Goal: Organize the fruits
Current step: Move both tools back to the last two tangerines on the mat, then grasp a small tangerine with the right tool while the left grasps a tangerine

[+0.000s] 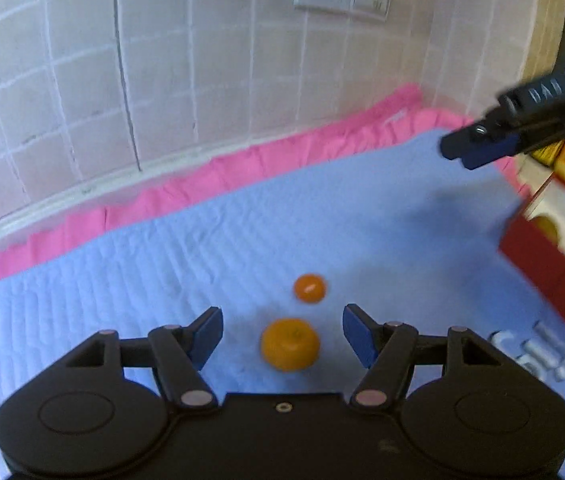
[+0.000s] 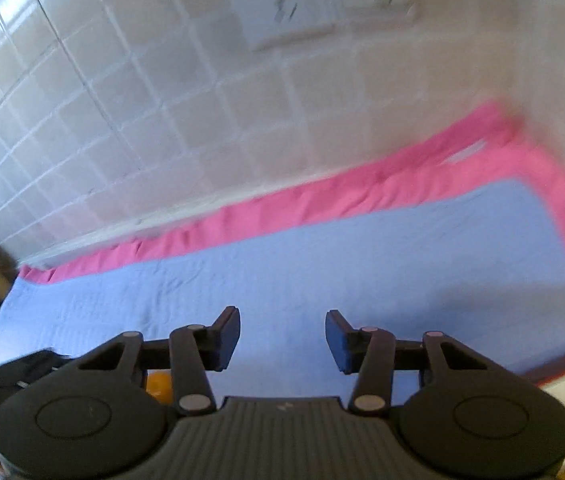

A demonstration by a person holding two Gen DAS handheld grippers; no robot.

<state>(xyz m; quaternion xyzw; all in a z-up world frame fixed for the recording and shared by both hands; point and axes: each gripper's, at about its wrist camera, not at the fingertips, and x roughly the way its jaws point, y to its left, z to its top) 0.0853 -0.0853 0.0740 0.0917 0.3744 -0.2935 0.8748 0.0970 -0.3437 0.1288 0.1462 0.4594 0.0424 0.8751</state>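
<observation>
The left gripper [image 1: 282, 338] hangs with jaws spread wide over the blue mat [image 1: 162, 260]; a large orange [image 1: 289, 344] lies on the mat between its pads, touching neither; a smaller orange [image 1: 310, 288] sits just beyond; a red box [image 1: 542, 256] at the right edge holds more fruit; the right gripper [image 2: 282, 340], also spread wide, holds nothing above bare mat near the pink cloth [image 2: 322, 200].
</observation>
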